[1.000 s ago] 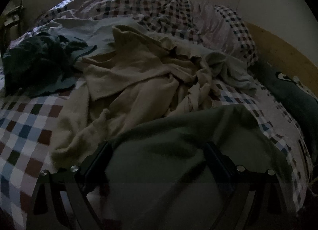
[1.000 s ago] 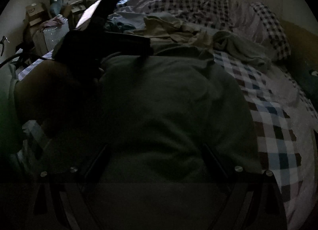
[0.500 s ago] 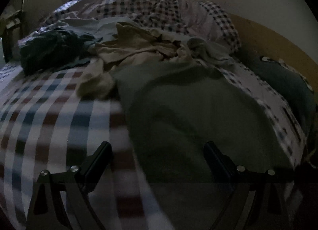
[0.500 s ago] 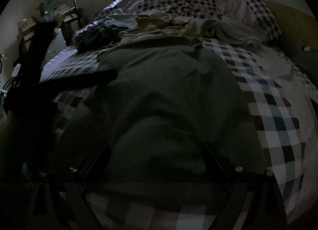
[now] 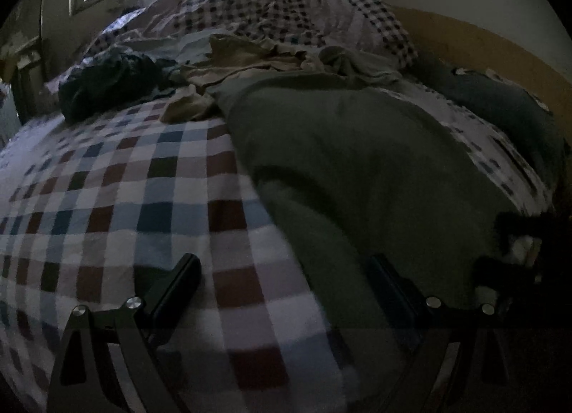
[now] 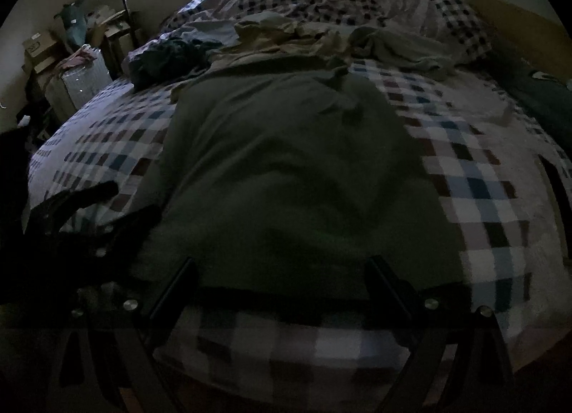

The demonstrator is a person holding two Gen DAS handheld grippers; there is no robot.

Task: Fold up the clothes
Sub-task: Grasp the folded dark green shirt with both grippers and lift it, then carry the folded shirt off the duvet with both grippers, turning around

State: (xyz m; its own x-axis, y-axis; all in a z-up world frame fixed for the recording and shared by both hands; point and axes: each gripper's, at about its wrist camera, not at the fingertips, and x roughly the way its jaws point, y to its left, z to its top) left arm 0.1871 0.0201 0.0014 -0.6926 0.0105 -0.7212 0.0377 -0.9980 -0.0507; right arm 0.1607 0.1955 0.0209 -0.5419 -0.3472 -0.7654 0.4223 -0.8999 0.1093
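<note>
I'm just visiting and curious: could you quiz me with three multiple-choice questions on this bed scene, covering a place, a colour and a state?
1. Where does the green garment lie?
A. spread on the checked bedspread
B. on the floor
C. on a hanger

2. What colour is the crumpled heap beyond it?
A. red
B. beige
C. black

3. How is the right claw?
A. shut on cloth
B. out of view
C. open

Answers: 1 A, it lies flat on the checks; 2 B, pale tan folds; 3 C, its fingers stand wide apart, gripping nothing.
</note>
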